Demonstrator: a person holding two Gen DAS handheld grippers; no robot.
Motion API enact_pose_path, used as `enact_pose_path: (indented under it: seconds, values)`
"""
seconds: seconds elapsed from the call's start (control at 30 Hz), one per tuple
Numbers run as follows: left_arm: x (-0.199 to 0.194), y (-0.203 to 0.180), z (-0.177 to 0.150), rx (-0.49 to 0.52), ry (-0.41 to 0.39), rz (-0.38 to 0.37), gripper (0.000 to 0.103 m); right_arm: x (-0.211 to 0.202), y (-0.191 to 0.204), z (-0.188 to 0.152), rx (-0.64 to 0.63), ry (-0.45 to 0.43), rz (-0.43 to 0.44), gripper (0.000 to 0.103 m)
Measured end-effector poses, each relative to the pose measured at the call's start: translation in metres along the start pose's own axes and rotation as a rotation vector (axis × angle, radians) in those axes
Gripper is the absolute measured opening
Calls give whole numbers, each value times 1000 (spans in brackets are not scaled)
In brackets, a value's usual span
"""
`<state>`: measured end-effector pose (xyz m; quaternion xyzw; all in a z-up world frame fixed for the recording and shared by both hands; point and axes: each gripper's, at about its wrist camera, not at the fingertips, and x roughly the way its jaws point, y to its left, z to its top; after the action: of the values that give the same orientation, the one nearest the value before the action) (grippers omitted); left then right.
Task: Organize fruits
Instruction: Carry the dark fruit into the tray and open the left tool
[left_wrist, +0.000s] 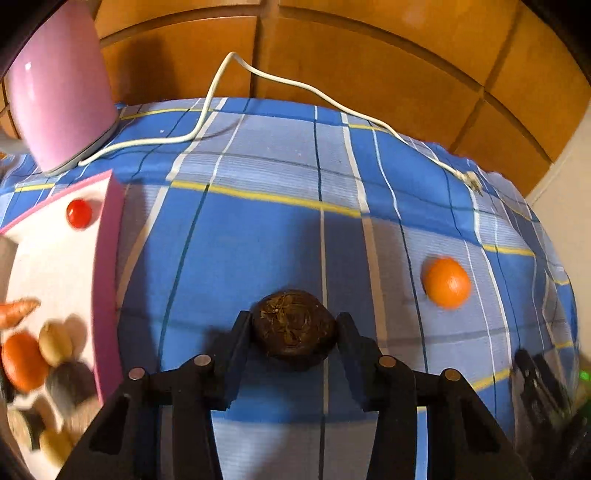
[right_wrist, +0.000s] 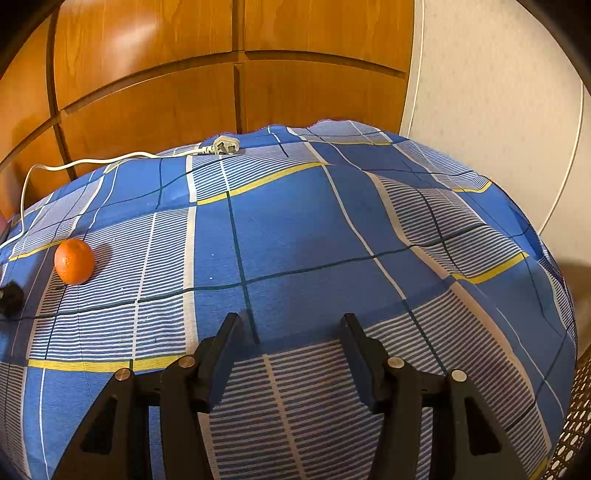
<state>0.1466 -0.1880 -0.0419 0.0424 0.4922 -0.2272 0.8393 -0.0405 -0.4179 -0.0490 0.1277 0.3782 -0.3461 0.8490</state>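
We see a blue plaid cloth (right_wrist: 295, 236) before wooden cabinet doors (right_wrist: 147, 74). Our left tool (left_wrist: 294, 325) clamps a brown fruit (left_wrist: 294, 328); our right tool (right_wrist: 291, 325) hovers, fingers apart and empty.

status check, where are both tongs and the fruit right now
Left tongs shut on dark brown fruit, above the cloth. Right tongs open, empty. Orange loose on the cloth; pink-rimmed tray at left, part filled. Nothing blocking.

Both wrist views look low across the bed; both share the orange (left_wrist: 447, 282).
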Motion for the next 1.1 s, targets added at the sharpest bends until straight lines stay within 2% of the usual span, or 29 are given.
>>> enact_pose_path:
  seconds: [0.2, 0.37, 0.57, 0.8, 0.93, 1.1]
  values:
    - [-27, 4, -31, -2, -9, -31, 46, 0, 0, 0, 1, 0, 1, 56]
    - [-60, 14, -48, -19, -74, -55, 46, 0, 0, 0, 2, -1, 3, 56]
    - [-100, 49, -57, -103, -150, -79, 46, 0, 0, 0, 3, -1, 2, 56]
    - [-132, 110, -76, -237, -202, -22, 46, 0, 0, 0, 3, -2, 2, 56]
    - [-143, 150, -90, -320, -221, 41, 46, 0, 0, -1, 3, -2, 1, 56]
    - [-146, 181, -100, -371, -236, 113, 47, 0, 0, 0, 0, -2, -2, 56]
